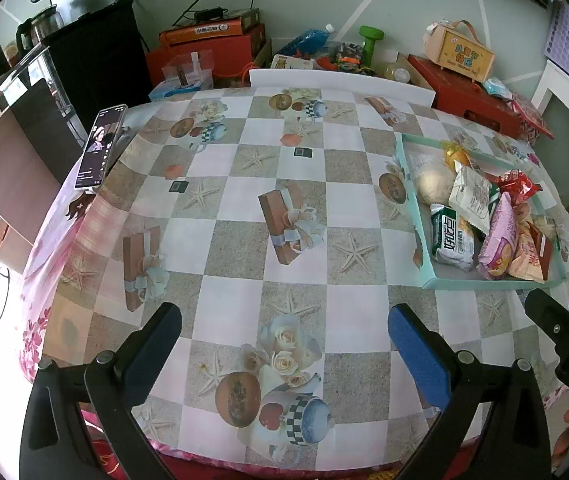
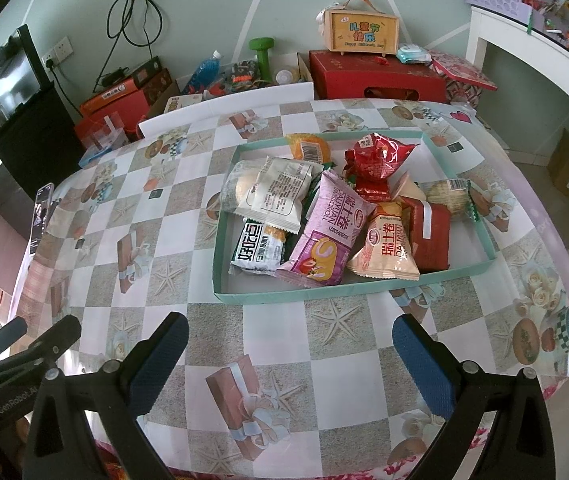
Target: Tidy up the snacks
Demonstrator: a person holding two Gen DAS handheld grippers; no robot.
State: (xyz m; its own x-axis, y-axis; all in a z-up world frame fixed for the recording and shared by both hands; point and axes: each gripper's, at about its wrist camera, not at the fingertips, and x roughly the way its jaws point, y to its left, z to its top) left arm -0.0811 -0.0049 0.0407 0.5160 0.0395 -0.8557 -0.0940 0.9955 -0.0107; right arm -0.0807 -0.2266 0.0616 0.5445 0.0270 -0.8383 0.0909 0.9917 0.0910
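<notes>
Fingers spread wide on the left gripper [image 1: 284, 356], nothing between the blue pads, hovering over the checked cloth of the table [image 1: 224, 248]. Out at two o'clock in this left wrist view sits the teal tray [image 1: 406, 184], heaped with snacks: a white and green packet [image 1: 454, 238] at its near left, a pink roll bag [image 1: 498, 236] beside it, a red bag [image 1: 516, 186] further back. At ten o'clock a phone [image 1: 100, 148] leans upright at the table edge, screen lit. At four o'clock, the tip of the other gripper pokes into the picture.

Over to the right wrist view: right gripper [image 2: 290, 354] also gaping open and empty, above bare cloth. Dead ahead at twelve o'clock lies the teal tray [image 2: 220, 264], near but not touching the fingertips. Inside it, the pink roll bag [image 2: 330, 232] sits centre, the white and green packet [image 2: 258, 250] to its left, an orange roll bag [image 2: 384, 250] to its right, a dark red box [image 2: 432, 236] behind that, the red bag [image 2: 376, 160] on top at the back. Beyond the table at one o'clock, a wooden case with a handle [image 2: 360, 32] sits on a red box [image 2: 376, 76].
</notes>
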